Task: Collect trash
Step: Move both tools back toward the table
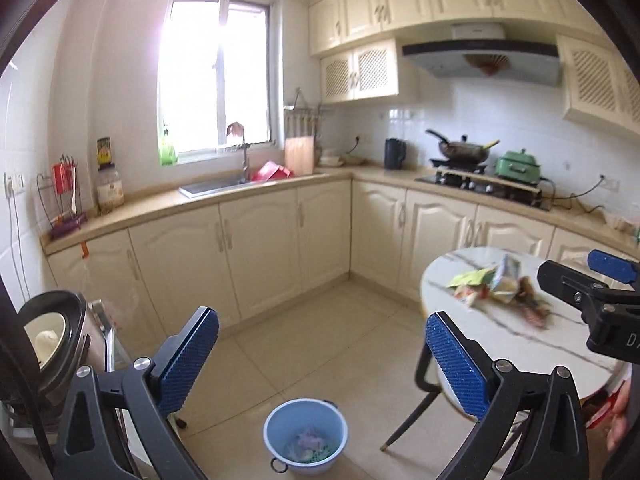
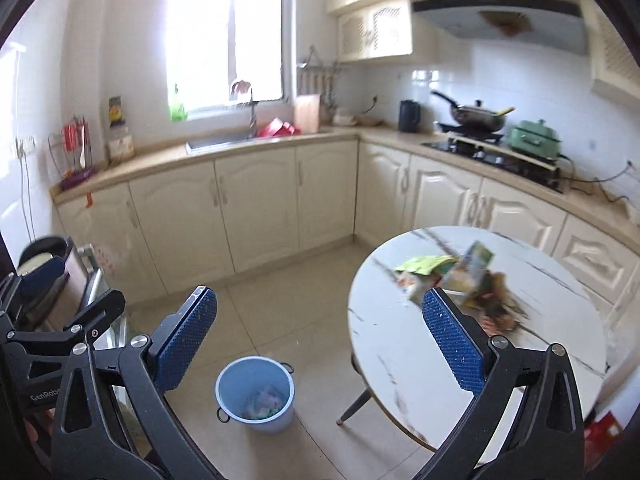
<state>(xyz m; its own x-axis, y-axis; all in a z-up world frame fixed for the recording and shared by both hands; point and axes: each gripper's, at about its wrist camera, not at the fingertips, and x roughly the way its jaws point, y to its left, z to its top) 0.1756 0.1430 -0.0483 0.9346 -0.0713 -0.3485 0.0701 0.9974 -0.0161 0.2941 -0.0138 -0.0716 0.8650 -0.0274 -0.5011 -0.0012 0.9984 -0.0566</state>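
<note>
A pile of crumpled wrappers [image 1: 498, 286] lies on the round white marble table [image 1: 520, 340]; it also shows in the right wrist view [image 2: 460, 280] on the table [image 2: 400, 320]. A light blue bin [image 1: 305, 436] with some trash in it stands on the floor left of the table, also in the right wrist view [image 2: 255, 394]. My left gripper [image 1: 322, 356] is open and empty, held above the floor over the bin. My right gripper [image 2: 320, 344] is open and empty, its right finger over the table edge near the wrappers. The right gripper [image 1: 600, 292] shows in the left wrist view above the table.
Cream cabinets and a counter run along the back and right, with a sink [image 1: 240, 186], a kettle [image 1: 394, 154], a wok on the stove [image 1: 464, 150] and a green cooker [image 1: 518, 166]. A rice cooker [image 1: 52, 340] sits at the left. The left gripper [image 2: 48, 332] shows at the left edge.
</note>
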